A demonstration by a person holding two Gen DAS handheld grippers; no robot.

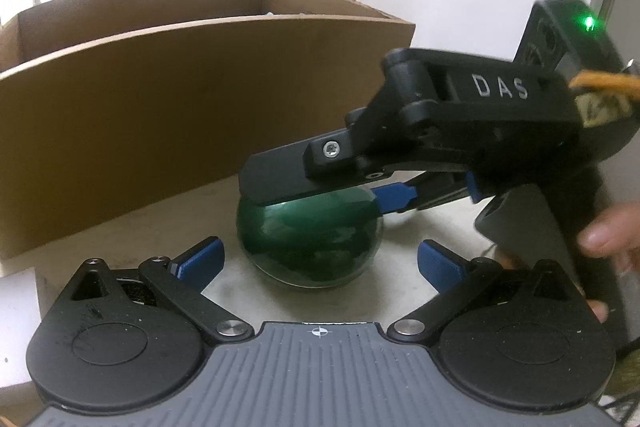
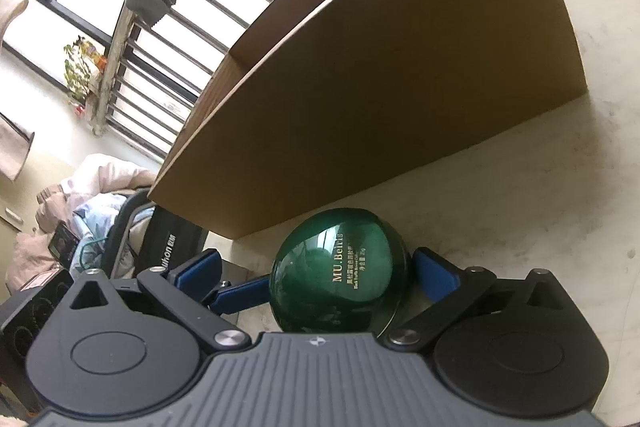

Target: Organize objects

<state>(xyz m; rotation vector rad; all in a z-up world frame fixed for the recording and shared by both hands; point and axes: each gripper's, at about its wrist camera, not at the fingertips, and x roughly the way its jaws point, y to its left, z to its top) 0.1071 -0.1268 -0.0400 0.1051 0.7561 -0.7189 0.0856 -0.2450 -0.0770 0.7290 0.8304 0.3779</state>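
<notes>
A round dark green jar [image 1: 308, 239] with gold lettering stands on the pale tabletop in front of a cardboard box [image 1: 180, 115]. My left gripper [image 1: 320, 261] is open, its blue fingers either side of the jar and short of it. My right gripper [image 1: 320, 203] reaches in from the right over the jar. In the right wrist view the jar [image 2: 340, 271] lies between the right gripper's [image 2: 316, 275] open blue fingers; the right finger [image 2: 434, 277] is at its side, while the left finger stands apart. I cannot tell if it touches.
The open cardboard box [image 2: 380, 87] stands just behind the jar. A barred window is behind it. The table edge [image 2: 224, 247] drops off at the left, with a chair, clothes and black equipment beyond. A hand [image 1: 612, 235] holds the right gripper.
</notes>
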